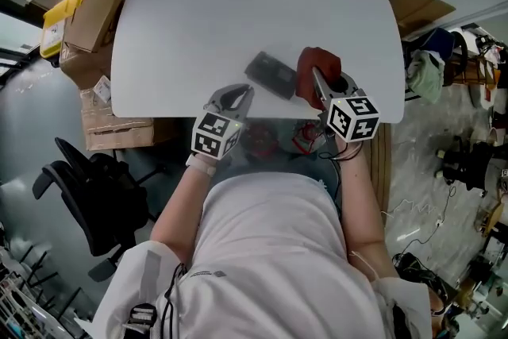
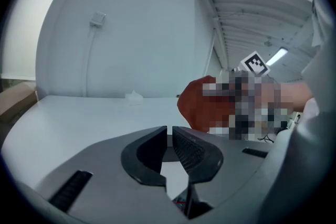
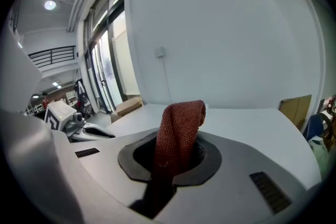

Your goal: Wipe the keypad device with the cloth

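Closest in, the person's forearms reach forward from a white shirt (image 1: 270, 250), a gripper in each hand; the left gripper (image 1: 232, 97) sits at the near edge of the white table (image 1: 182, 28), its marker cube toward the body; in its own view the left gripper (image 2: 169, 129) has its dark jaws together, tips meeting, nothing between them. The right gripper (image 1: 316, 79) is to the right at about the same depth; in its view the right gripper (image 3: 176, 150) is clamped on a red cloth (image 3: 178, 123), which stands up out of the jaws and folds over at the top. From the head view the cloth (image 1: 317, 61) bunches at the jaw tips, just beside the right end of the keypad device (image 1: 271, 75); whether cloth and device touch I cannot tell. The device is a dark flat slab lying slantwise on the table, near the front edge, between the two grippers. Beyond it the tabletop is bare white; off its left side are cardboard boxes (image 1: 91, 20) and, nearer, a black chair (image 1: 95, 194); a pale wall (image 2: 131, 34) rises behind the table.
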`<state>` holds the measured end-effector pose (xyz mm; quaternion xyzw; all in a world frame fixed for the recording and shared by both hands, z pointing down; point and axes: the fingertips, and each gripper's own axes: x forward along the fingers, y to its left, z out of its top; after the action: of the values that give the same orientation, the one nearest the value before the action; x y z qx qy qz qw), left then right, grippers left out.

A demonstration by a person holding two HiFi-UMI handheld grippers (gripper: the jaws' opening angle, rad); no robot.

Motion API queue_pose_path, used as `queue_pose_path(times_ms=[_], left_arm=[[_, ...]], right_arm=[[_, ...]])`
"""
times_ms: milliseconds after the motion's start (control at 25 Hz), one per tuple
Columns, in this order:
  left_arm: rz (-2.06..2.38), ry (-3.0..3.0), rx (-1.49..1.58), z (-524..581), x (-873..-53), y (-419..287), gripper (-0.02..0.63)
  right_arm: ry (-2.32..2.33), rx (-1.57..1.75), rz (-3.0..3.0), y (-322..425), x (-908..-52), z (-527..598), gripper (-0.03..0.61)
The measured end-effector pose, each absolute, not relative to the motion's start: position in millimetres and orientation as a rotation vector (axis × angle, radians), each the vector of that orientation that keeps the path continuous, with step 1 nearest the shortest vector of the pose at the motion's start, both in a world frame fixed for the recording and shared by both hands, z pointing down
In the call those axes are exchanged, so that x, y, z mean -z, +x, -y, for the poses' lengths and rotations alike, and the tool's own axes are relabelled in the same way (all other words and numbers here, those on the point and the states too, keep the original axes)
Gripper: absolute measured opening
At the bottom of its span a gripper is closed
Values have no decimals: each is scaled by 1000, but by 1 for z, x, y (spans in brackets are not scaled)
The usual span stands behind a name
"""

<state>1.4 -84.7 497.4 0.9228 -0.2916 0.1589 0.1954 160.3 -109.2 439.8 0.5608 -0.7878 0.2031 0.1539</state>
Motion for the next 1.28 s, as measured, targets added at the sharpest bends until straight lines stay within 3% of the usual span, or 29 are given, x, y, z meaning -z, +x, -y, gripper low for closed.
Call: queue_pose_path(times_ms=[640, 1280], left_arm=[[993, 2379, -576, 107, -551, 21, 14], [973, 2340, -493, 132, -570, 17, 14]], right_arm=[[1064, -792, 2228, 142, -551, 122, 54], [961, -952, 2276, 73, -563, 87, 54]])
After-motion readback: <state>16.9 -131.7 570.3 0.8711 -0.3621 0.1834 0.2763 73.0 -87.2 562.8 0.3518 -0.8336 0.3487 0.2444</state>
